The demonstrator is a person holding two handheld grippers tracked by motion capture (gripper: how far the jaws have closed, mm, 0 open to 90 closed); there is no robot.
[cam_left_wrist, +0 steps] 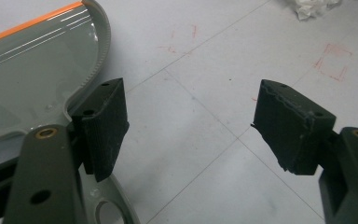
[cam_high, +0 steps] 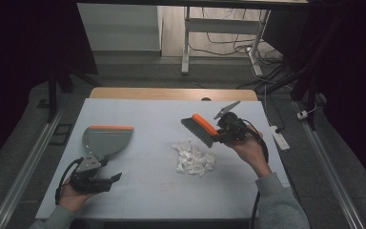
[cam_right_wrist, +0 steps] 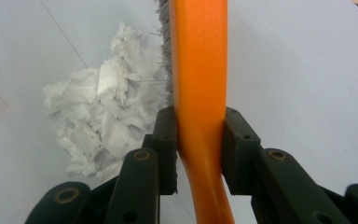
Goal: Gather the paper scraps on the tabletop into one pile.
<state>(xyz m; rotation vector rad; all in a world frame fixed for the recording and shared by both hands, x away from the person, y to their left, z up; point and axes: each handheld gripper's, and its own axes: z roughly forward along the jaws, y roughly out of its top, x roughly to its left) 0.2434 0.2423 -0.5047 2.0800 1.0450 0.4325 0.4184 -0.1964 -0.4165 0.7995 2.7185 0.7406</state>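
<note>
A grey dustpan [cam_high: 107,138] with an orange front lip lies at the table's left. My left gripper [cam_high: 116,177] lies just nearer than its handle, jaws pointing right. In the left gripper view this gripper [cam_left_wrist: 191,107] stands open with bare table between the jaws, and the dustpan [cam_left_wrist: 32,79] lies beside the left jaw. A hand brush [cam_high: 200,130] with an orange back and dark bristles hangs tilted above the table, right of centre. My right gripper [cam_high: 226,131] is shut on its orange handle [cam_right_wrist: 200,70]. A pile of white paper scraps [cam_high: 194,157] [cam_right_wrist: 98,121] lies below and left of the brush.
The white table top [cam_high: 147,191] ends in a wooden strip [cam_high: 171,93] at the far side. Faint red marks [cam_left_wrist: 333,60] are drawn on the surface. A power strip [cam_high: 280,137] lies on the floor beyond the table's right edge.
</note>
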